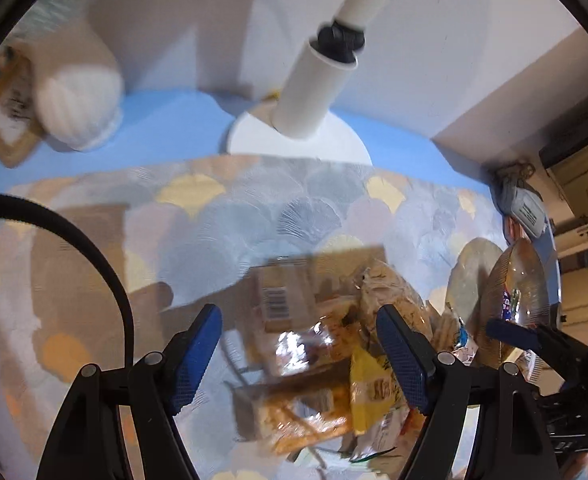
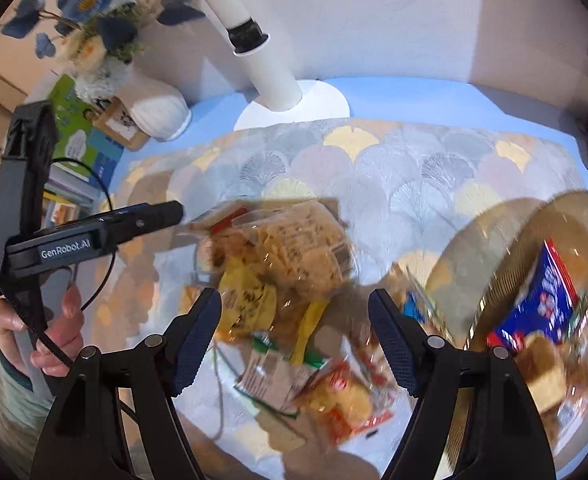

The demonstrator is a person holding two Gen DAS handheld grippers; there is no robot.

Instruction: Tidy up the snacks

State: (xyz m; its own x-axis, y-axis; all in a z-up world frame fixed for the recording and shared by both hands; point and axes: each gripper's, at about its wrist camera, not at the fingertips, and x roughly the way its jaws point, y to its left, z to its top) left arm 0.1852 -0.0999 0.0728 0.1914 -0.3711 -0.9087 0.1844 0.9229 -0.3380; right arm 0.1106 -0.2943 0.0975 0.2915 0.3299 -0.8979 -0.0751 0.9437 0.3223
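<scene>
A heap of snack packets lies on a fan-patterned cloth [image 2: 414,160]. In the left wrist view my left gripper [image 1: 300,344] hovers open over a clear barcoded packet [image 1: 277,304], a cracker bag [image 1: 390,292] and a yellow packet [image 1: 370,392]. In the right wrist view my right gripper [image 2: 294,320] hangs open above the cracker bag [image 2: 306,240], the yellow packet [image 2: 245,300], a green-and-white packet [image 2: 269,376] and an orange packet [image 2: 346,396]. A ribbed glass bowl [image 2: 494,240] at the right holds a blue packet [image 2: 546,300]. Nothing sits between either pair of pads.
A white lamp post [image 2: 269,76] rises from a round base behind the cloth on the blue tabletop [image 2: 454,96]. At back left stand a white vase [image 2: 157,112] with blue flowers, a small picture frame [image 2: 117,120] and stacked books [image 2: 77,136]. A hand [image 2: 53,320] holds the left gripper [image 2: 161,216].
</scene>
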